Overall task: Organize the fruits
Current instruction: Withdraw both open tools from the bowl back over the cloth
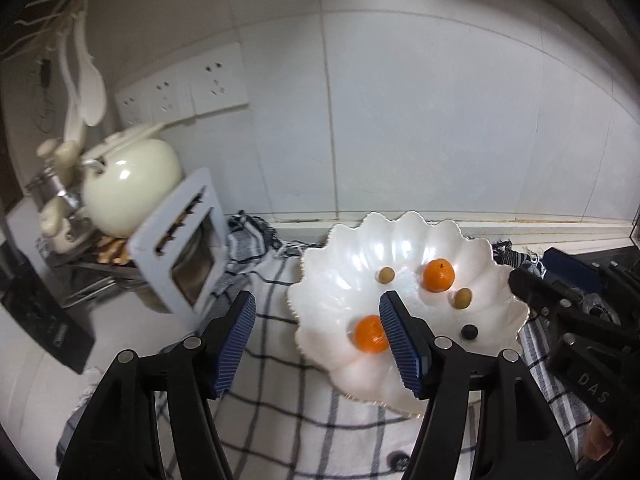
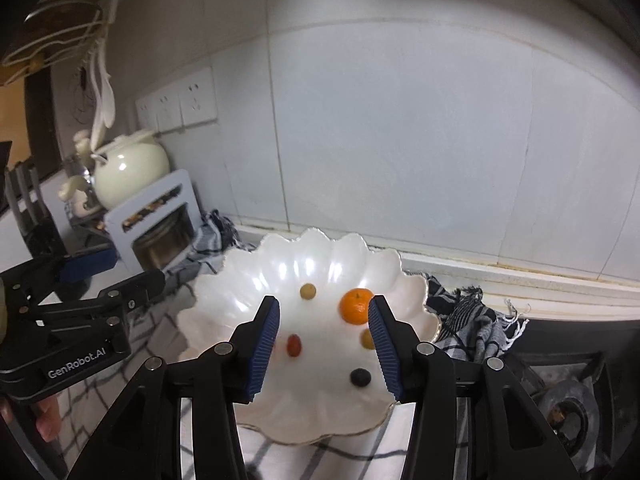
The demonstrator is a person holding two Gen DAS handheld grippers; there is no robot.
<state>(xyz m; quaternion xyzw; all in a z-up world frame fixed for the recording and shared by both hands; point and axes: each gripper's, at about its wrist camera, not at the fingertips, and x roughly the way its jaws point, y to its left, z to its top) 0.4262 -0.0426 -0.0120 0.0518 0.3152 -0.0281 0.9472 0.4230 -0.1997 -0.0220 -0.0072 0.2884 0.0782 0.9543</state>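
All fruit I can see sits in the white scalloped bowl (image 2: 404,292): two oranges (image 1: 439,275), small ones around them. My right gripper (image 2: 324,344) is nearer, centred over it; left gripper (image 1: 318,344) hangs off its left rim. Both jaws apart, empty.

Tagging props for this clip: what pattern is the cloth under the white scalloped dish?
White cloth with a dark grid check, clearest in the left wrist view.
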